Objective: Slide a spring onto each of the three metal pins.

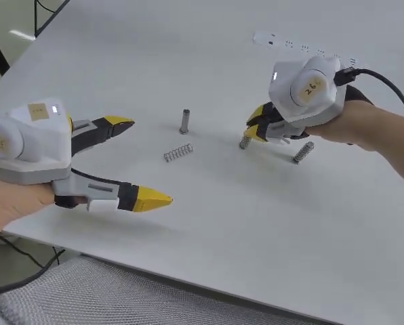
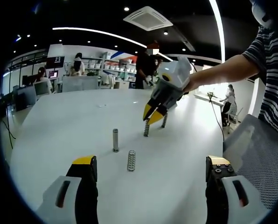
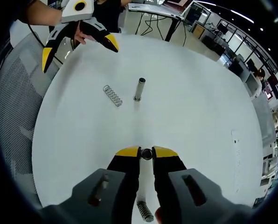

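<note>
Pinching an upright spring (image 1: 245, 143) — right gripper (image 3: 146, 152) jaws closed on its top.
Left gripper (image 1: 139, 161) gapes wide, empty — loose spring (image 1: 178, 152) lies on the table (image 1: 256, 237) just beside a bare pin (image 1: 185, 120).

Both have white housings and black jaws with yellow tips. The left gripper (image 1: 141, 160) is labelled 69 and the right gripper (image 1: 251, 130) 26, with a black cable (image 1: 385, 84). A striped shirt (image 2: 272, 70) shows at the left gripper view's upper right.

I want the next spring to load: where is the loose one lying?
In the head view the loose spring lies flat on the table, just this side of the bare upright pin, right of the open left tongs.
</note>
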`<state>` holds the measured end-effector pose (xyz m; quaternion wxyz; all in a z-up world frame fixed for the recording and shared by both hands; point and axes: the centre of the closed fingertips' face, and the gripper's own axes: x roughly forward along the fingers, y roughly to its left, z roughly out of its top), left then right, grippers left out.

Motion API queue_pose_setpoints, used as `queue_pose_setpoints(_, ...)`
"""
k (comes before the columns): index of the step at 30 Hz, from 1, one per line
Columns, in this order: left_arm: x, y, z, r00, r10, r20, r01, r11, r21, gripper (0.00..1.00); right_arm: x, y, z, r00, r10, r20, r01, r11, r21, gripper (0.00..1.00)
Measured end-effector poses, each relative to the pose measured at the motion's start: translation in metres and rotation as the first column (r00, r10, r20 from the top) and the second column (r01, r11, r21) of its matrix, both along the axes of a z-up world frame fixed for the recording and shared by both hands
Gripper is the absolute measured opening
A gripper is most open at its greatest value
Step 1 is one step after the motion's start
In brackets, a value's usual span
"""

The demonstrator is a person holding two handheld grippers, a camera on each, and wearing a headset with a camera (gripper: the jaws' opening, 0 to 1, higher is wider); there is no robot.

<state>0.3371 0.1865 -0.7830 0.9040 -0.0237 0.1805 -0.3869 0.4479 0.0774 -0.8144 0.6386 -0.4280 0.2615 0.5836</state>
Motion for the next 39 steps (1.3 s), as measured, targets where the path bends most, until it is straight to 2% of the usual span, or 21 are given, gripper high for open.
queue_pose_setpoints(4, 0.000, -0.001, 0.000, 1.000, 0.000, -0.001, 0.000, 1.000, 0.002, 0.96, -0.004, -0.001, -0.003, 1.000, -0.007, -0.008, 0.007, 1.000, -0.001, 0.12)
queue_pose_setpoints(5, 0.000, -0.001, 0.000, 1.000, -0.001, -0.001, 0.001, 1.000, 0.003, 0.96, 0.000, 0.001, -0.002, 1.000, -0.015, -0.004, 0.015, 1.000, 0.011, 0.12)
queue_pose_setpoints(9, 0.000, -0.001, 0.001, 1.000, 0.000, -0.002, 0.000, 1.000, 0.002, 0.96, -0.001, 0.001, -0.001, 0.999, -0.037, -0.025, 0.038, 0.999, 0.028, 0.14)
queue_pose_setpoints(13, 0.001, -0.002, 0.002, 1.000, -0.003, -0.001, 0.003, 1.000, 0.003, 0.96, -0.003, -0.001, -0.002, 0.999, -0.032, -0.018, 0.032, 0.999, 0.014, 0.18)
queue_pose_setpoints(20, 0.003, -0.005, 0.003, 1.000, -0.010, 0.000, 0.010, 1.000, 0.006, 0.96, -0.001, -0.002, 0.008, 0.998, -0.066, -0.017, 0.067, 0.997, 0.049, 0.22)
queue_pose_setpoints(26, 0.005, -0.008, 0.005, 1.000, -0.017, 0.000, 0.017, 1.000, 0.004, 0.96, 0.002, -0.004, 0.012, 0.993, -0.115, -0.038, 0.118, 0.989, 0.086, 0.25)
queue_pose_setpoints(31, 0.004, -0.009, 0.005, 1.000, -0.022, -0.002, 0.022, 1.000, 0.008, 0.97, 0.004, -0.006, 0.017, 0.984, -0.168, -0.062, 0.175, 0.976, 0.130, 0.28)
queue_pose_setpoints(33, 0.004, -0.009, 0.005, 1.000, -0.023, -0.002, 0.023, 1.000, 0.007, 0.97, 0.005, -0.007, 0.020, 0.977, -0.199, -0.075, 0.208, 0.966, 0.155, 0.29)
queue_pose_setpoints(34, 0.004, -0.009, 0.005, 1.000, -0.023, -0.002, 0.023, 1.000, 0.008, 0.97, 0.003, -0.007, 0.021, 0.973, -0.207, -0.097, 0.221, 0.960, 0.171, 0.29)
queue_pose_setpoints(36, 0.003, -0.009, 0.005, 1.000, -0.025, -0.004, 0.025, 1.000, 0.011, 0.97, 0.003, -0.008, 0.023, 0.972, -0.213, -0.098, 0.228, 0.957, 0.181, 0.29)
queue_pose_setpoints(39, 0.003, -0.009, 0.005, 1.000, -0.022, -0.003, 0.022, 1.000, 0.009, 0.97, 0.002, -0.011, 0.028, 0.964, -0.238, -0.117, 0.259, 0.941, 0.217, 0.29)
